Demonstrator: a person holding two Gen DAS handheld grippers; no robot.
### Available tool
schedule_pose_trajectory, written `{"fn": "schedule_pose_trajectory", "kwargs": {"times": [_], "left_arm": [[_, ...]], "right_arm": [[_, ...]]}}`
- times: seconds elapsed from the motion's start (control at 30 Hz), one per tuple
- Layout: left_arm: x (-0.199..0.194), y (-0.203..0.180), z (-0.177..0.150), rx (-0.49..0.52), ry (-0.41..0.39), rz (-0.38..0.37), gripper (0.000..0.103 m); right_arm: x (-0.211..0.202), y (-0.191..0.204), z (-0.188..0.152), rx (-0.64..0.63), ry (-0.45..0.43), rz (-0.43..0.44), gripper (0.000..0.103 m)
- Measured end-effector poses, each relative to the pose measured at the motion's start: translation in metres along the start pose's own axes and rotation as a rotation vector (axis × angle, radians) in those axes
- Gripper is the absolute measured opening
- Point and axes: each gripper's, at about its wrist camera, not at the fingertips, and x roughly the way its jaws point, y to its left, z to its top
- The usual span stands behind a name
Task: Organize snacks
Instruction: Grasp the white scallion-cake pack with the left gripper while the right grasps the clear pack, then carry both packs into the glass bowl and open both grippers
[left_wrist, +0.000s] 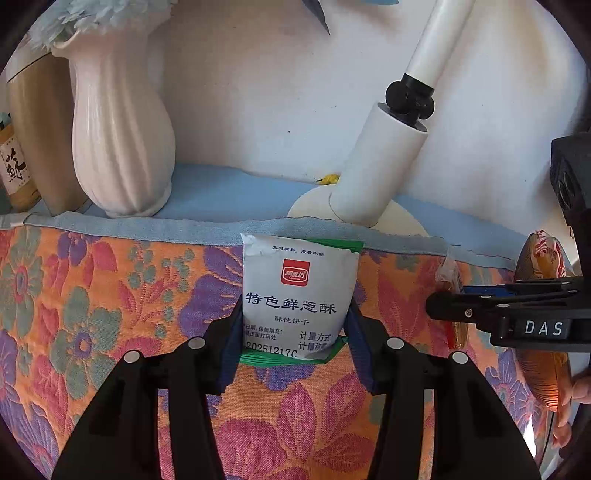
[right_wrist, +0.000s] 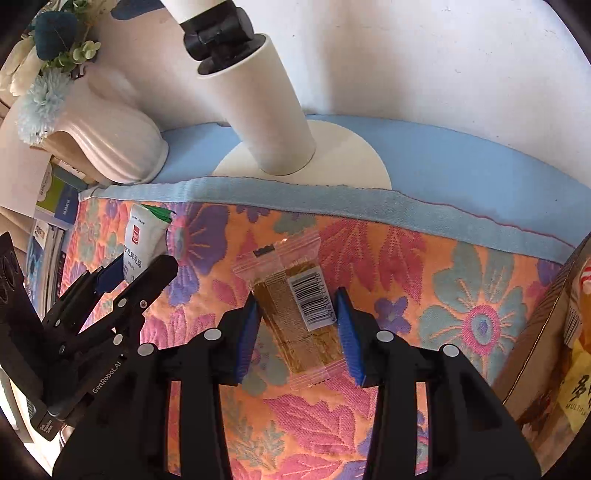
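- The left gripper (left_wrist: 293, 325) stands clamped on the lower half of a white, green-edged foil biscuit sachet printed with blue characters (left_wrist: 295, 295), which lies on the orange, pink and purple floral woven cloth (left_wrist: 110, 295) covering the surface, close to that cloth's pale blue border.
- The right gripper (right_wrist: 295, 325) brackets a clear-wrapped brown pastry bar with a barcode label (right_wrist: 295, 310) on the same cloth; its blue pads meet the wrapper's sides, so the bar looks pinched across its width.
- Risk: the sachet is air-filled and slick, so a hard squeeze could likely burst it or crush the biscuits, while a light one could let it squirt forward out of the grip.
- Risk: the pastry bar sits at a slant between the pads and is gripped near its middle; on a lift it may pivot or slide in its loose film.
- Risk: the two grippers work near each other, as the left wrist view shows, and could knock together if both rise at once.
- Risk: the white jointed lamp on its round base (right_wrist: 258, 110) and the ribbed white ceramic vase of pale blue flowers (left_wrist: 122, 140) stand just behind; a high swing could tip either.
- Risk: the woven cloth may snag a fingertip and drag.
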Motion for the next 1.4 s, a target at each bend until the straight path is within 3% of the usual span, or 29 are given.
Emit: {"fn": "schedule_pose_trajectory", "kwargs": {"times": [0.33, 0.7, 0.9, 1.13, 1.4], "left_arm": [[-0.076, -0.008, 0.006, 0.021, -0.090, -0.003, 0.049], [-0.154, -0.047, 0.010, 0.053, -0.177, -0.029, 0.049], [-0.174, -0.081, 0.011, 0.062, -0.186, -0.082, 0.049], [-0.190, -0.146, 0.018, 0.132, -0.205, -0.132, 0.049], [-0.167, -0.235, 0.010, 0.267, -0.172, -0.220, 0.049]], "right_arm": [[-0.066, 0.008, -0.030, 0.048, -0.118, 0.137, 0.041], [-0.170, 0.003, -0.053, 0.064, -0.283, 0.153, 0.041], [-0.224, -0.031, -0.066, 0.095, -0.371, 0.158, 0.041], [-0.273, -0.085, -0.068, 0.143, -0.434, 0.090, 0.041], [-0.272, -0.166, -0.062, 0.244, -0.401, -0.037, 0.042]]}}
